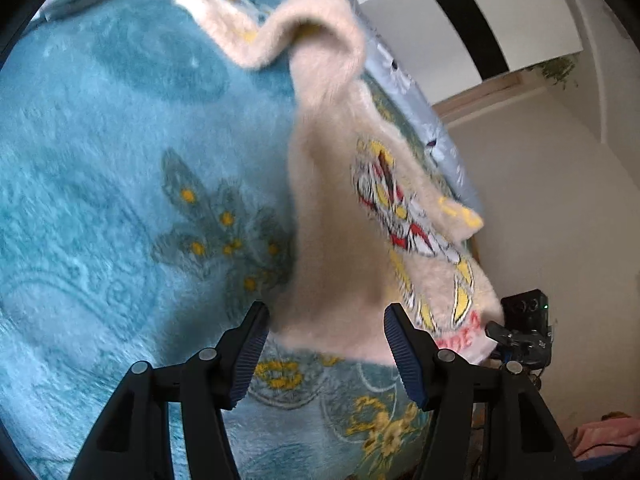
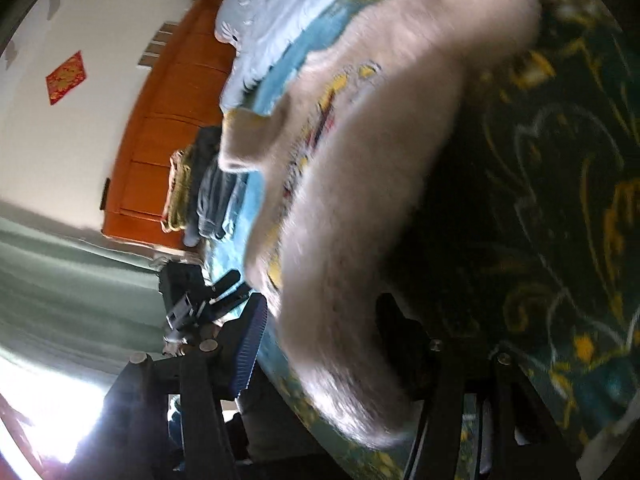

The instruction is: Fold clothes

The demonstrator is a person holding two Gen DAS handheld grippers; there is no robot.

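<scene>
A cream fuzzy sweater (image 1: pixel 332 216) with a yellow and red cartoon print is lifted and rumpled over the blue floral blanket (image 1: pixel 120 160) on the bed. My left gripper (image 1: pixel 326 340) is open, and the sweater's lower edge hangs just beyond its fingertips. At the sweater's far right corner I see the other gripper (image 1: pixel 520 332). In the right wrist view the sweater (image 2: pixel 360 200) is blurred and runs straight through the gap of my right gripper (image 2: pixel 324 344), whose fingers stand wide apart. The left gripper (image 2: pixel 200 308) shows small on the left there.
A stack of folded dark blue and yellow-green clothes (image 2: pixel 208 188) sits on the bed near an orange wooden headboard (image 2: pixel 168 128). A pale blue quilt (image 2: pixel 276 12) lies further along. A green curtain (image 2: pixel 60 280) and white wall border the bed; something pink (image 1: pixel 608 428) lies on the floor.
</scene>
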